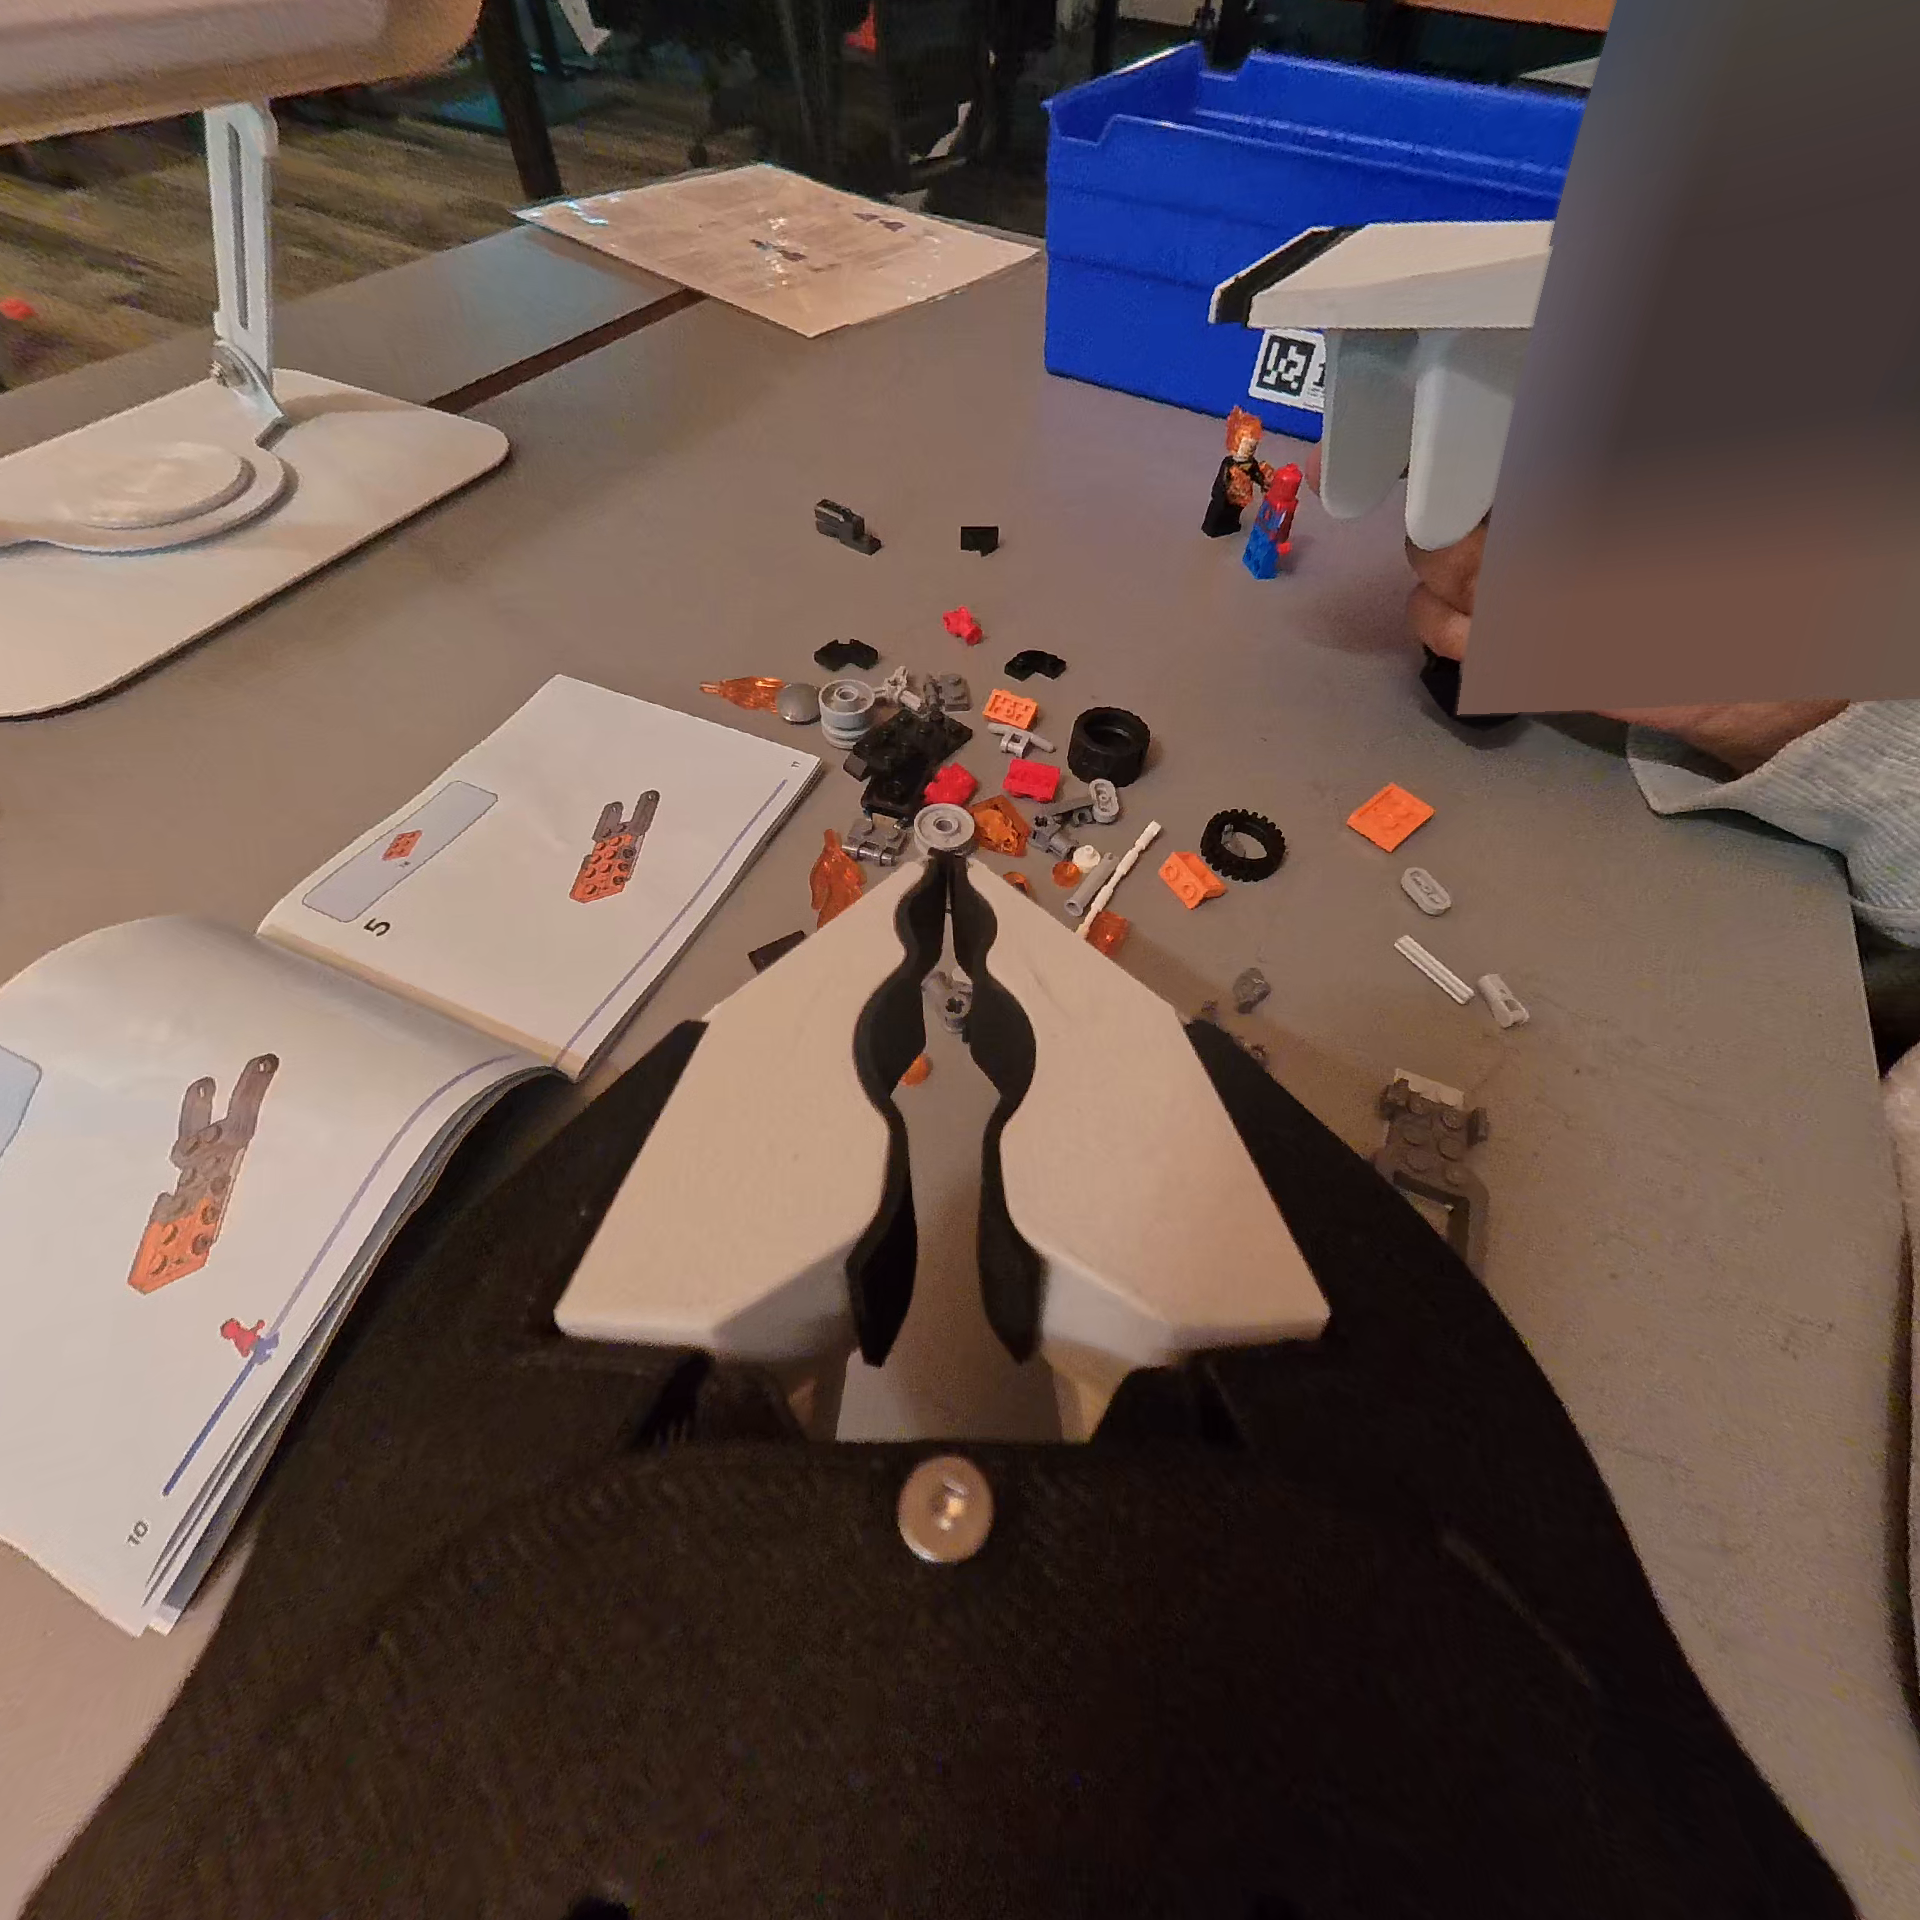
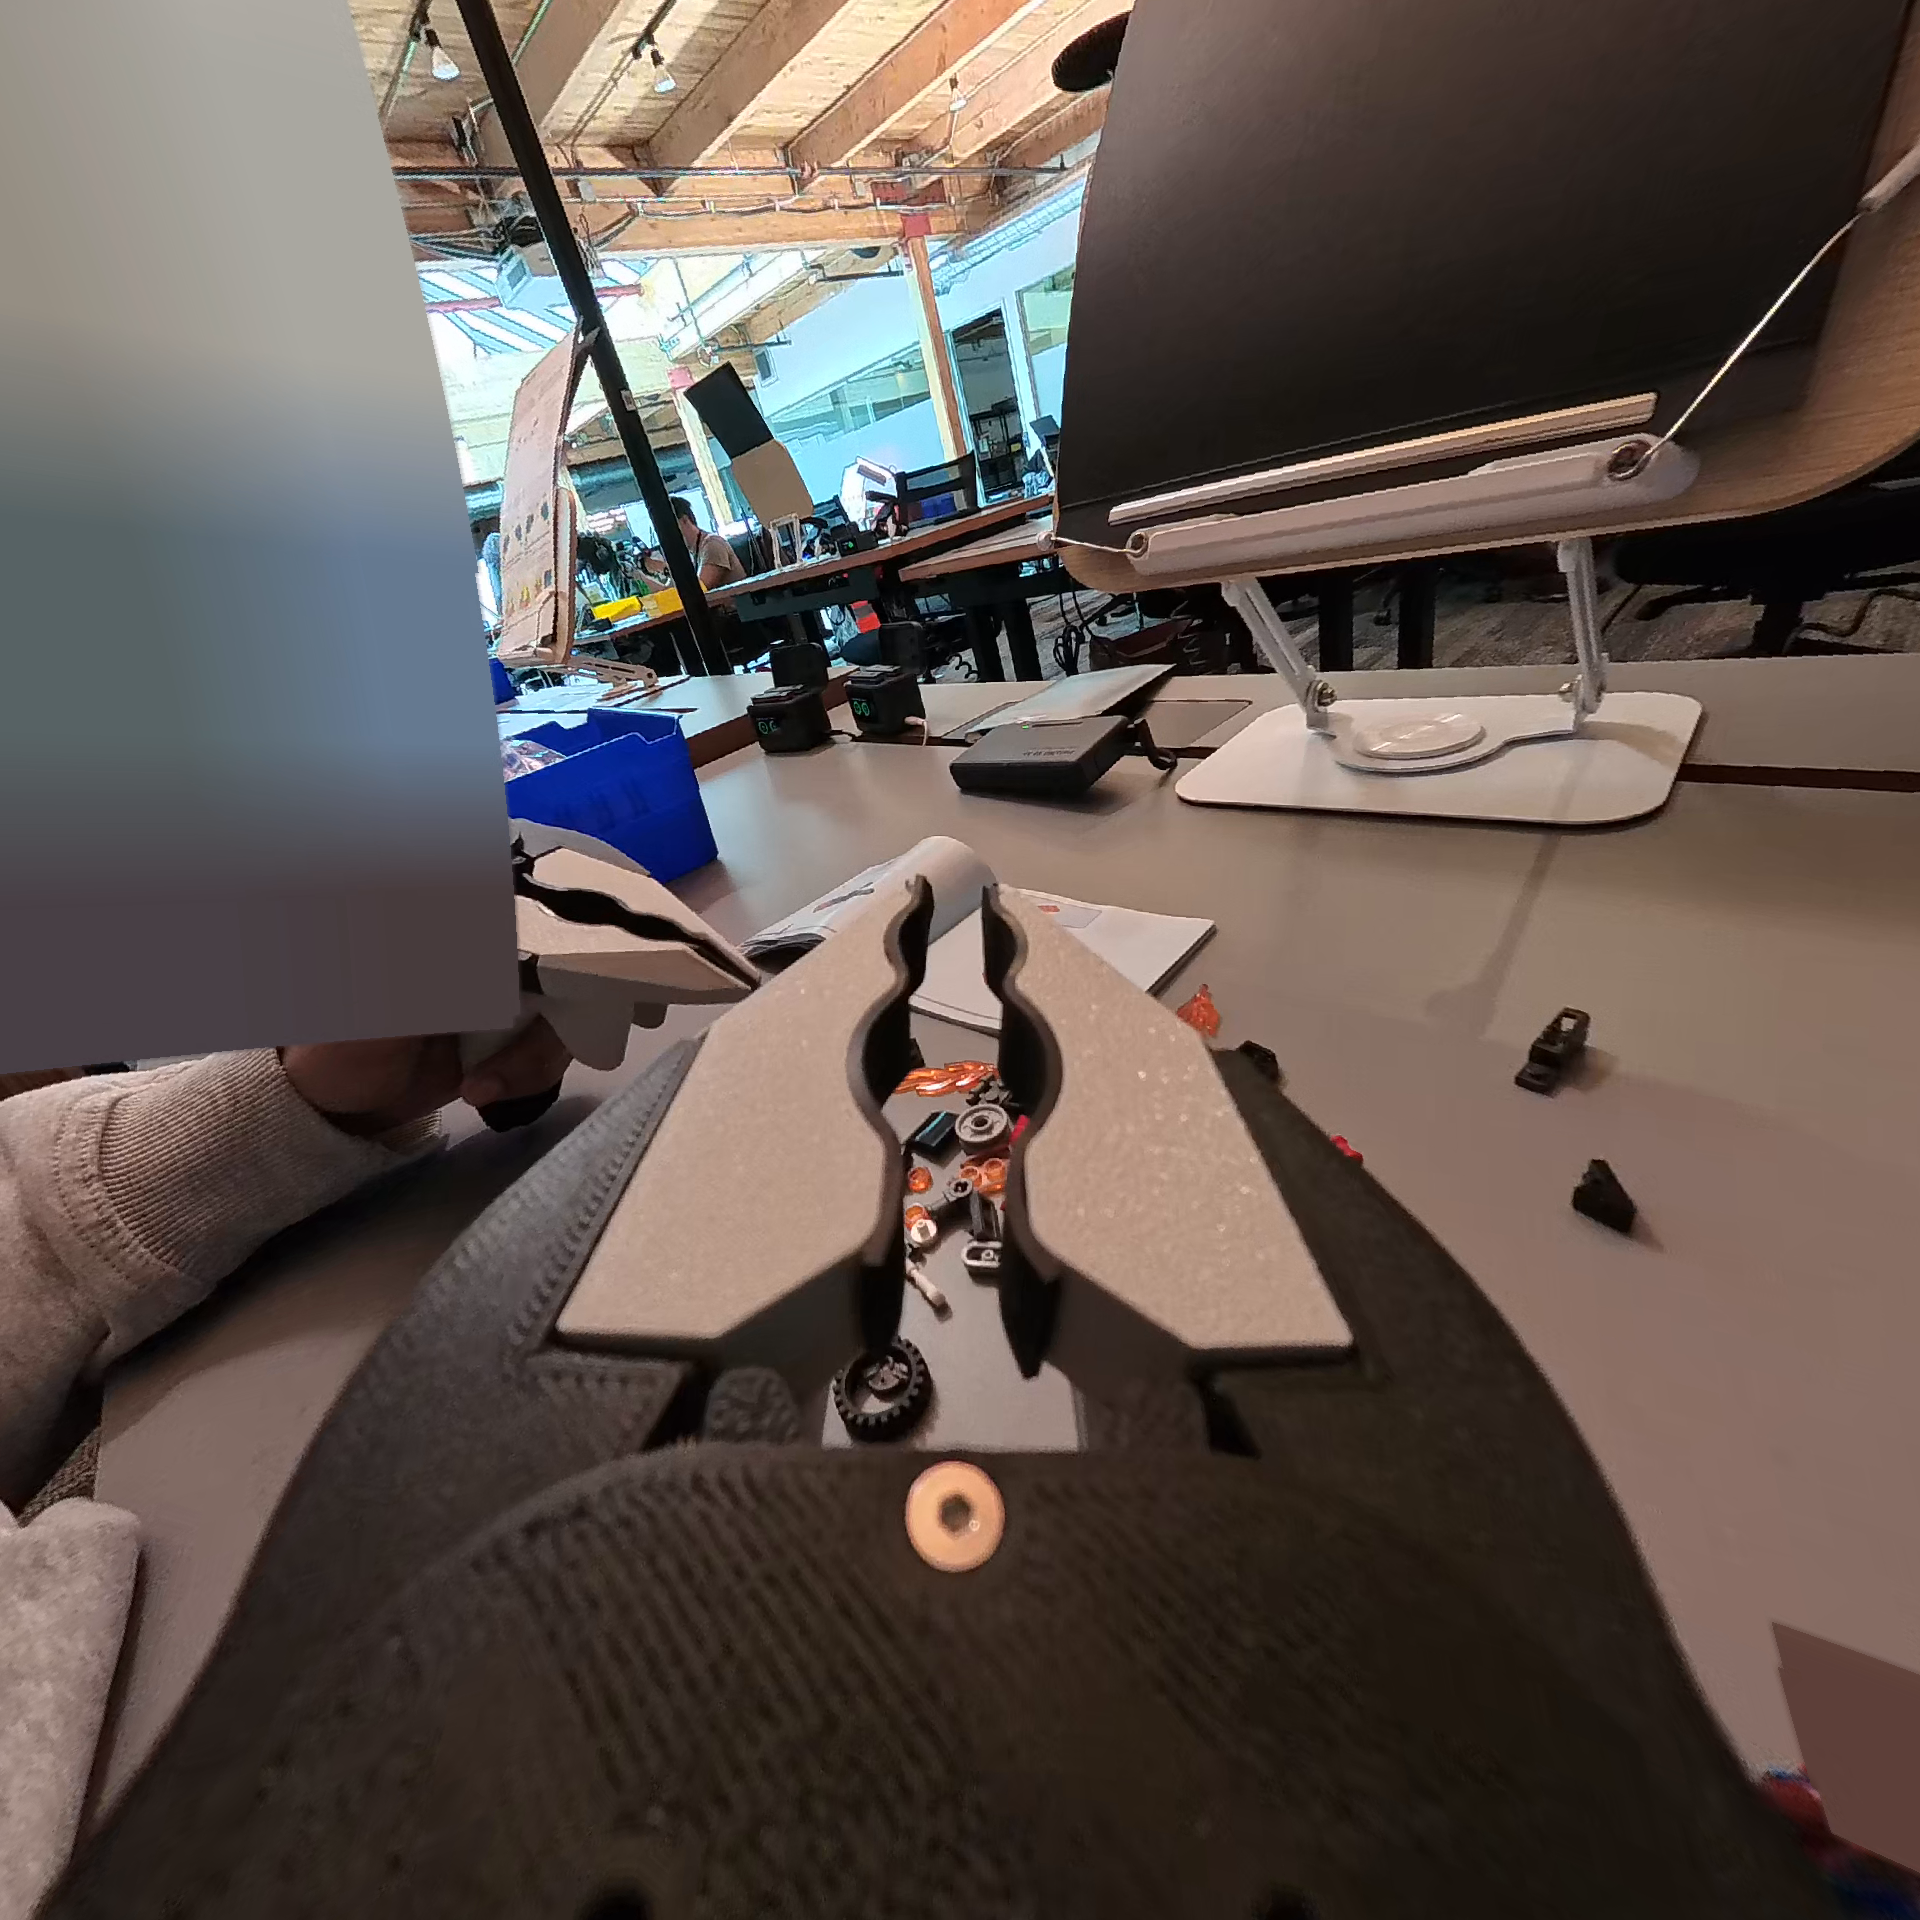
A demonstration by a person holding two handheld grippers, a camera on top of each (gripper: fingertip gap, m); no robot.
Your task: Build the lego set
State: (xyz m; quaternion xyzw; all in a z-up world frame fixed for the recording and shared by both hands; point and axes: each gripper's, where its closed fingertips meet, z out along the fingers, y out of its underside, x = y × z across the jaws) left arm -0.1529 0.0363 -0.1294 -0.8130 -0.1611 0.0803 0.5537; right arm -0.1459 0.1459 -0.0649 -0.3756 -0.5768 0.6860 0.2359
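My left gripper [image 1: 941, 860] is shut at the tips on a small grey round piece [image 1: 943, 829], just above a pile of loose orange, red, grey and black lego pieces [image 1: 935, 743]. It also shows in the right wrist view [image 2: 644, 945]. An open instruction booklet [image 1: 520, 883] lies left of the pile. A grey part-built assembly [image 1: 1432, 1143] lies to the right. My right gripper [image 2: 952, 891] is slightly open and empty, over the pile; a black tyre [image 2: 883, 1387] shows between its fingers. In the left wrist view it [image 1: 1397, 499] hangs beside two minifigures [image 1: 1257, 499].
A blue bin [image 1: 1247, 229] stands at the back right. A white laptop stand [image 1: 208, 499] sits at the left, and a bagged paper sheet [image 1: 779, 244] lies behind. Two tyres [image 1: 1110, 743] and an orange plate [image 1: 1390, 817] lie right of the pile. A sleeved arm [image 1: 1787, 790] rests at the table's right. My hands' fingertips stand some 12 cm from each other.
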